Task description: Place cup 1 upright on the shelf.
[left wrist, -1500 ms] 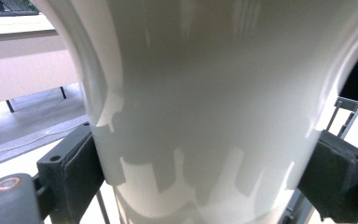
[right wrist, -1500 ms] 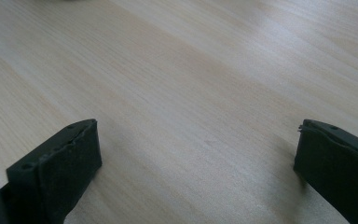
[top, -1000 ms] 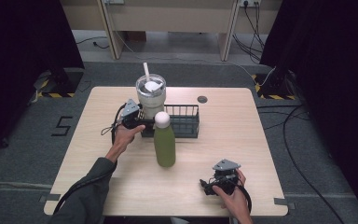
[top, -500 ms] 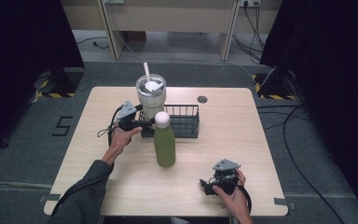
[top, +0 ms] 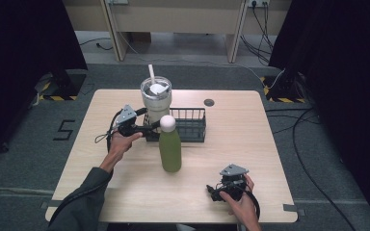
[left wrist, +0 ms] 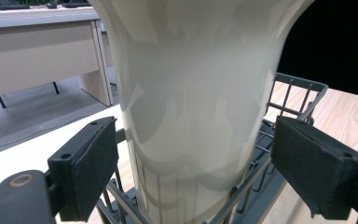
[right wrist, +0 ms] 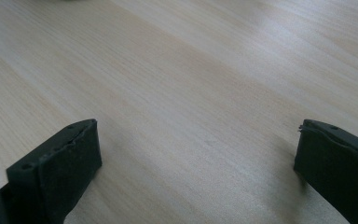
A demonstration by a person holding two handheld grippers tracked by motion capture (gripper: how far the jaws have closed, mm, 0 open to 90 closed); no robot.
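Observation:
A cream steel tumbler point(top: 155, 102) with a white straw stands in the left end of a dark wire basket point(top: 189, 126). In the left gripper view the tumbler point(left wrist: 191, 93) rises between the two pads inside the basket point(left wrist: 294, 95). My left gripper point(top: 152, 128) point(left wrist: 200, 177) is open, with one jaw on each side of the tumbler's lower body and a gap at both pads. A green bottle point(top: 170, 147) with a white cap stands just in front of the basket. Low over the table's front right, my right gripper point(top: 213, 191) point(right wrist: 196, 168) is open over bare wood.
The light wood table point(top: 270, 144) has a small dark round disc point(top: 209, 102) at the back. Black cables trail from both grippers. Dark curtains stand at both sides, and desk legs and floor cables lie beyond the far edge.
The left gripper has shifted only slightly beside the tumbler. The right gripper, the bottle and the basket have stayed put.

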